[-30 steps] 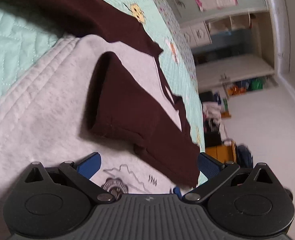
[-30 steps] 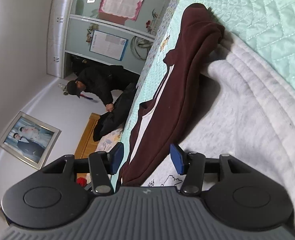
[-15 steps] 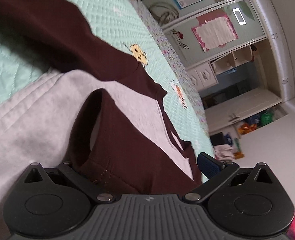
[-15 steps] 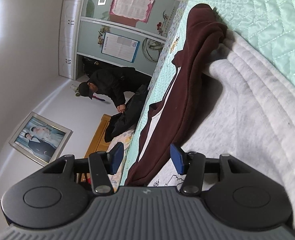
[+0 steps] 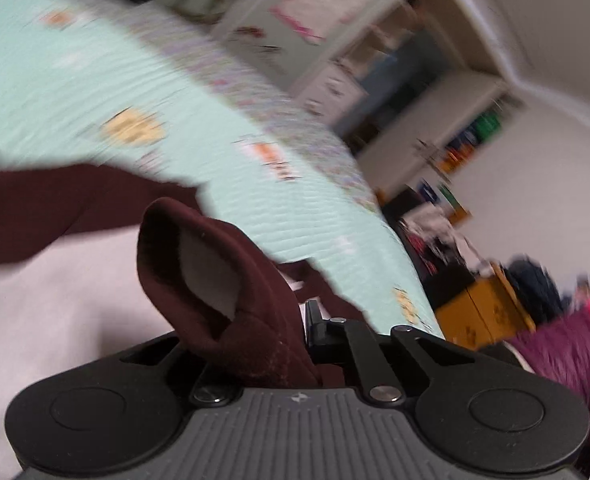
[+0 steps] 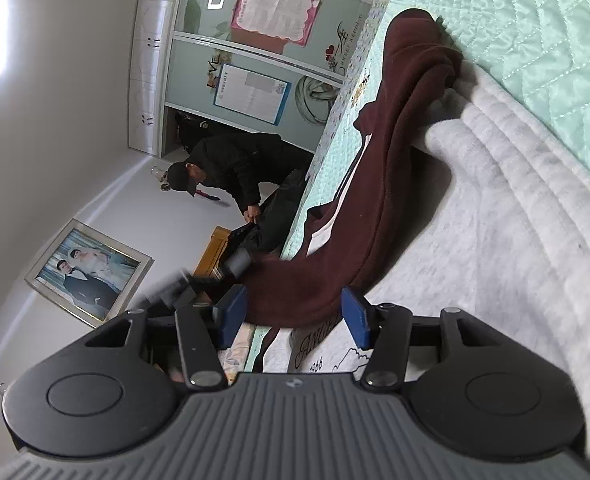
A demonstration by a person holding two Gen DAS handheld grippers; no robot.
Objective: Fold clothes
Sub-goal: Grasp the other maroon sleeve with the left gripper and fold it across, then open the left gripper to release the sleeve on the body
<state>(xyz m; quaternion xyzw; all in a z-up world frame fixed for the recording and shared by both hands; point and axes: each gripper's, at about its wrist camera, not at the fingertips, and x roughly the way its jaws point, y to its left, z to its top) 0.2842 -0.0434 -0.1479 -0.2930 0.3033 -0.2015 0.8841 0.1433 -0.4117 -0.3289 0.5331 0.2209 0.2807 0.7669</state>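
A grey sweatshirt (image 6: pixel 495 260) with maroon sleeves lies flat on a mint quilted bed (image 6: pixel 535 20). My left gripper (image 5: pixel 291 332) is shut on the cuff of one maroon sleeve (image 5: pixel 223 280), which rises off the grey body (image 5: pixel 55 300); the cloth hides its fingertips. In the right wrist view the other maroon sleeve (image 6: pixel 395 140) runs down the garment, and its end lies between the blue pads of my right gripper (image 6: pixel 293 314). That gripper is open, with the pads apart from the cloth. A blurred grey shape (image 6: pixel 199 276) at the sleeve's end looks like the left gripper.
A person in dark clothes (image 6: pixel 235 168) bends over the far side of the bed. Behind stand a wardrobe with posters (image 6: pixel 255 60) and a framed photo (image 6: pixel 87 268). Beyond the bed edge are a yellow box (image 5: pixel 483 316), shelves (image 5: pixel 435 120) and a pink and purple fabric (image 5: pixel 567 344).
The left gripper has shut on the maroon cuff and lifted it, rolling as it rose; the view is now blurred. The right gripper has stayed where it was.
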